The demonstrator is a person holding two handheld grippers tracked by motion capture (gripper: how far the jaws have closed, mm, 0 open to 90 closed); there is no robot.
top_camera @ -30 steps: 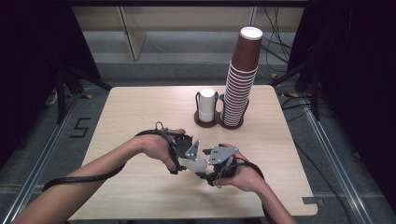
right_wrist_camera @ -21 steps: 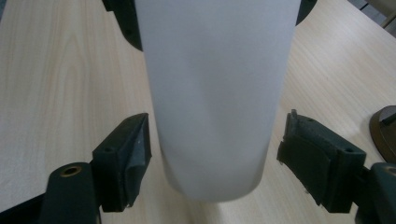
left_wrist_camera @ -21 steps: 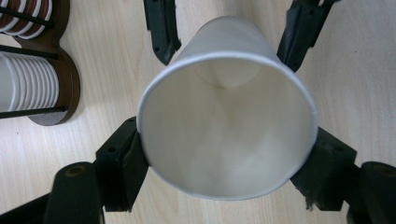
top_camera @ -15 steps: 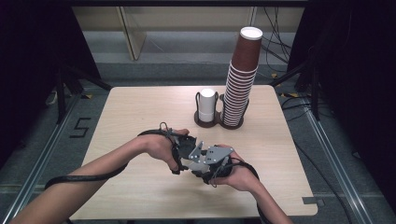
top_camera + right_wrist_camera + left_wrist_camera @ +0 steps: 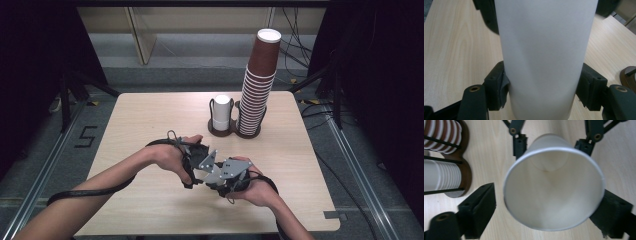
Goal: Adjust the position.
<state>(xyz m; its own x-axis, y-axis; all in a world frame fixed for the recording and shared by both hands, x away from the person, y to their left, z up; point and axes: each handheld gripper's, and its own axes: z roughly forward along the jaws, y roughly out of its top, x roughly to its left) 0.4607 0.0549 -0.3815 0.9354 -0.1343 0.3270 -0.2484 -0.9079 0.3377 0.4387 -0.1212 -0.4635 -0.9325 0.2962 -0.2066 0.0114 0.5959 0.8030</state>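
So right now the white paper cup (image 5: 544, 57) hangs low over the near middle of the table (image 5: 150, 120), lying level between both tools. The right gripper (image 5: 541, 87) pinches its base end, while the left gripper (image 5: 544, 202), mouth-side, has just been opening, its left jaw clear of the rim. Farther back, the cup holder (image 5: 235, 131) waits, well apart.

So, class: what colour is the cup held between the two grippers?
White, inside and out. The cup shows best in the left gripper view.
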